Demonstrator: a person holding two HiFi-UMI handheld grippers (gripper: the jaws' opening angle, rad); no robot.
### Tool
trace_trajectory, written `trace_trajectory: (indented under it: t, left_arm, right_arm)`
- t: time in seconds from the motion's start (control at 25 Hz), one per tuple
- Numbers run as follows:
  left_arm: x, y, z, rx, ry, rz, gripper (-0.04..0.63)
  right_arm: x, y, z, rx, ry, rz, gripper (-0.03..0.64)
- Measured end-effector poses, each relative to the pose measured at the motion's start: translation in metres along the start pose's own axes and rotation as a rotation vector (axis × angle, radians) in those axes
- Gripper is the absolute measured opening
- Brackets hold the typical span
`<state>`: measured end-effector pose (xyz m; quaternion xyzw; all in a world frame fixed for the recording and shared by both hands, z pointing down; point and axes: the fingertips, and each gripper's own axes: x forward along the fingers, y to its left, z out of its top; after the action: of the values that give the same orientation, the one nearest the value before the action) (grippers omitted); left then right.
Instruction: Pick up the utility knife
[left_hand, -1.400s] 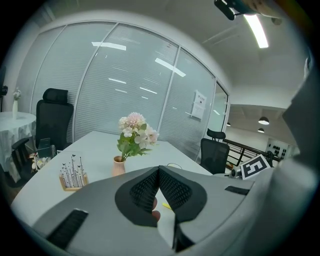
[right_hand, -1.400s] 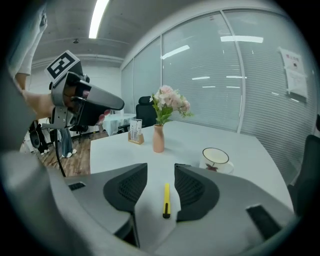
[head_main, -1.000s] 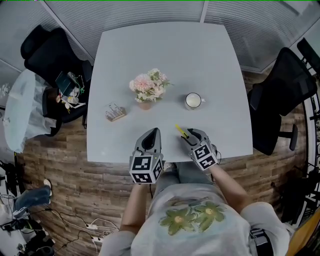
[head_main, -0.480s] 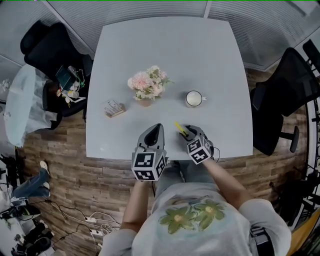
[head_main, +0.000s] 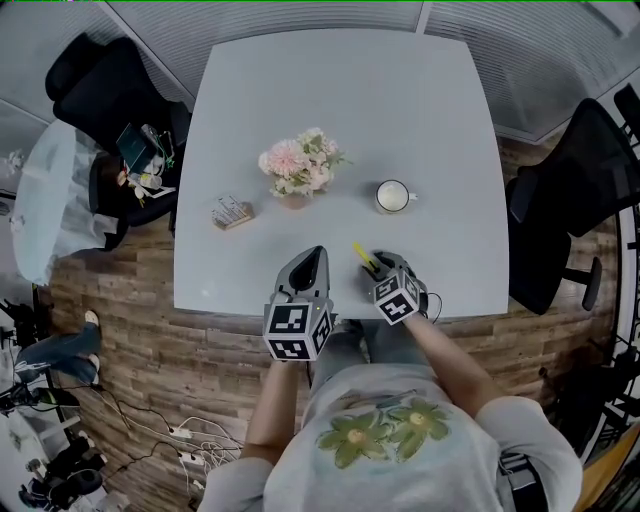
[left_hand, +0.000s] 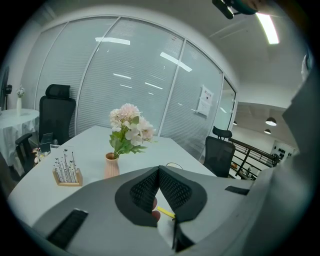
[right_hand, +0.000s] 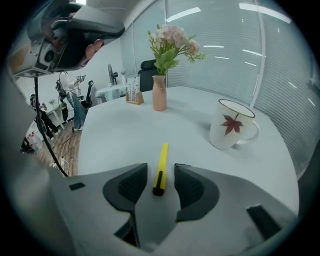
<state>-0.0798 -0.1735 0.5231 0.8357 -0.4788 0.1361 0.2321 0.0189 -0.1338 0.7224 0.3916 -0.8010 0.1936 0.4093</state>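
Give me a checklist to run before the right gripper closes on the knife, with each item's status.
1. Right gripper jaws apart: ok.
2. Knife between the jaws, lying along them: ok.
3. Knife flat on the table: ok.
4. Mug clear of the jaws, standing off to the right: ok.
5. Left gripper shut, holding nothing, apart from the knife: ok.
6. Blade retracted: cannot tell.
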Motion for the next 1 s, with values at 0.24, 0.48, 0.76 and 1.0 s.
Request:
trace_trajectory:
  t: [0.24, 0.48, 0.76, 1.0]
  left_arm:
    - [-0.001, -0.005, -0.006, -0.001, 0.011, -0.005, 0.003]
    - [-0.003, -0.007, -0.015, -0.003, 0.026, -0.009, 0.003]
    - [-0.008, -0.009, -0.019, -0.008, 0.029, -0.001, 0.003]
    - [-0.011, -0.008, -0.022, -0.012, 0.027, 0.008, 0.003]
  right_arm:
    - [0.004, 0.001, -0.011, -0.002, 0.025, -0.005, 0.176]
    - [0.005, -0.001, -0.013, -0.01, 0.025, -0.034, 0.127]
    - [0.003, 0.001, -0.013, -0.045, 0.022, -0.055, 0.101]
    - [0.005, 0.005, -0.013, -0.091, 0.025, -0.056, 0.074]
